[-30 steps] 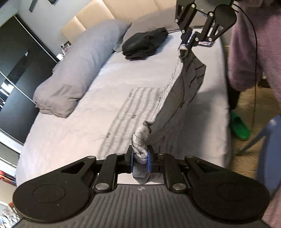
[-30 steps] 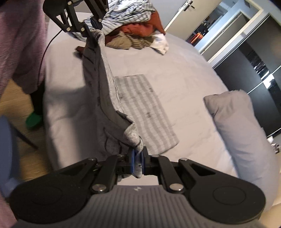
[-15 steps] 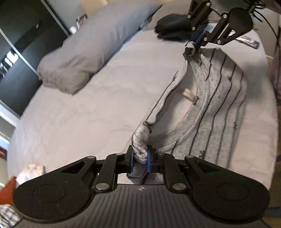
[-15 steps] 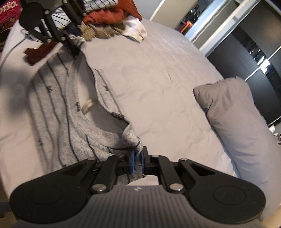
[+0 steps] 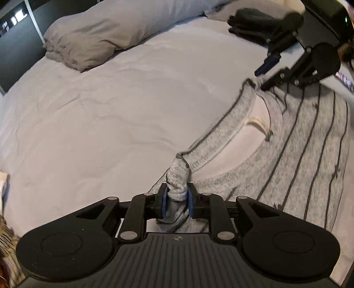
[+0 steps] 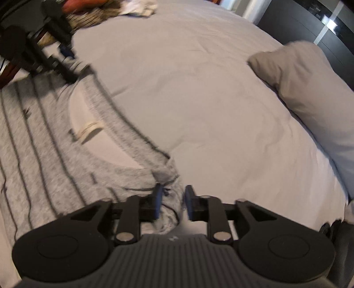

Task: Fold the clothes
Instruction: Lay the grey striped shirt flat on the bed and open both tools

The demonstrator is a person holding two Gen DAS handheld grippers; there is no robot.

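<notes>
We had the bed under both cameras, its pale grey cover taking up most of each view, with a grey pillow at the far side and a dark folded garment far right in the left wrist view. A second earlier the striped grey shirt hung in the air between our two tools; now it lay spread flat along the near right part of the bed, neckline open and facing up. That told us the laying-out step was as good as done and the folding proper could begin once both shoulders were let go.

Our left gripper had just been opening, yet a bunched shoulder corner of the shirt sat between its blue pads, which seemed to touch the cloth on both sides. Our right gripper had just been opening too, and its jaws stood visibly apart, the other shoulder lying loose between them with a gap on the right pad's side.

Smallest of all, a pale neck label showed inside the collar; we could read no brand or writing on it, nor anywhere else.
</notes>
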